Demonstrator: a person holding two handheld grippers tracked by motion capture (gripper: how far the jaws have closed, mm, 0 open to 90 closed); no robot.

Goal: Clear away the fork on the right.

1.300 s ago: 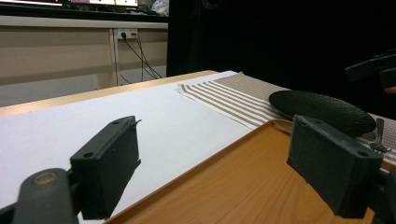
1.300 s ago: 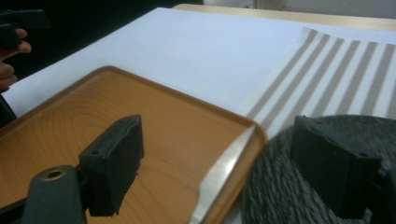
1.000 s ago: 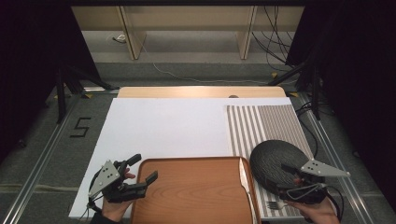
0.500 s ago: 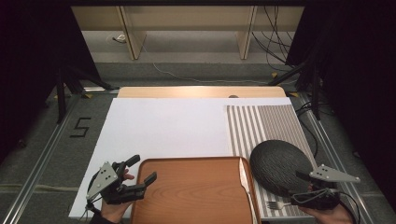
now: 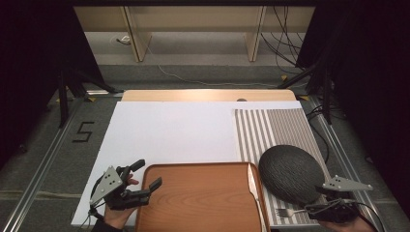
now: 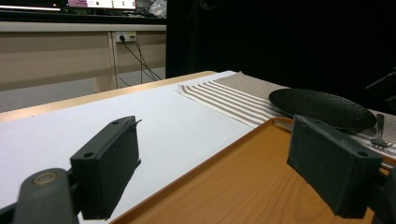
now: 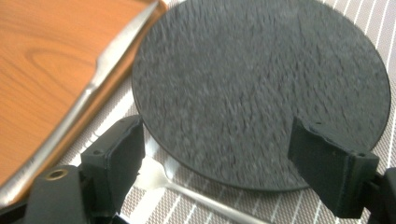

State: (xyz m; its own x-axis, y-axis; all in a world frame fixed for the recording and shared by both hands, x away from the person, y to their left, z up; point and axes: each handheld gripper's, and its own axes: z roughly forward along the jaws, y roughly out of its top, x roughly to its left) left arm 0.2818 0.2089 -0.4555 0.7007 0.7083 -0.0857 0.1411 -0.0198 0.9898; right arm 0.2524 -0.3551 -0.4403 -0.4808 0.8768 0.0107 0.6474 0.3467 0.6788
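Observation:
A dark, rough round plate [image 5: 291, 173] lies on a striped placemat [image 5: 275, 128]. A silver fork [image 5: 289, 211] lies on the mat just in front of the plate. A table knife [image 5: 253, 192] rests along the right rim of a wooden tray [image 5: 198, 200]. My right gripper [image 5: 323, 205] is open at the plate's near right edge, holding nothing. In the right gripper view its jaws straddle the plate [image 7: 261, 88], with the fork [image 7: 187, 189] low between them. My left gripper [image 5: 147, 174] is open over the tray's left corner, with nothing between its jaws.
A white sheet [image 5: 174, 130] covers most of the table, with a wooden strip [image 5: 208, 95] along the far edge. Beyond it are a floor, shelf legs and cables. The left gripper view shows the tray [image 6: 233, 186], placemat [image 6: 224, 95] and plate [image 6: 322, 107].
My right gripper has drawn back from above the plate toward the near right corner. The left gripper has hardly moved. Plate, fork and knife lie where they were.

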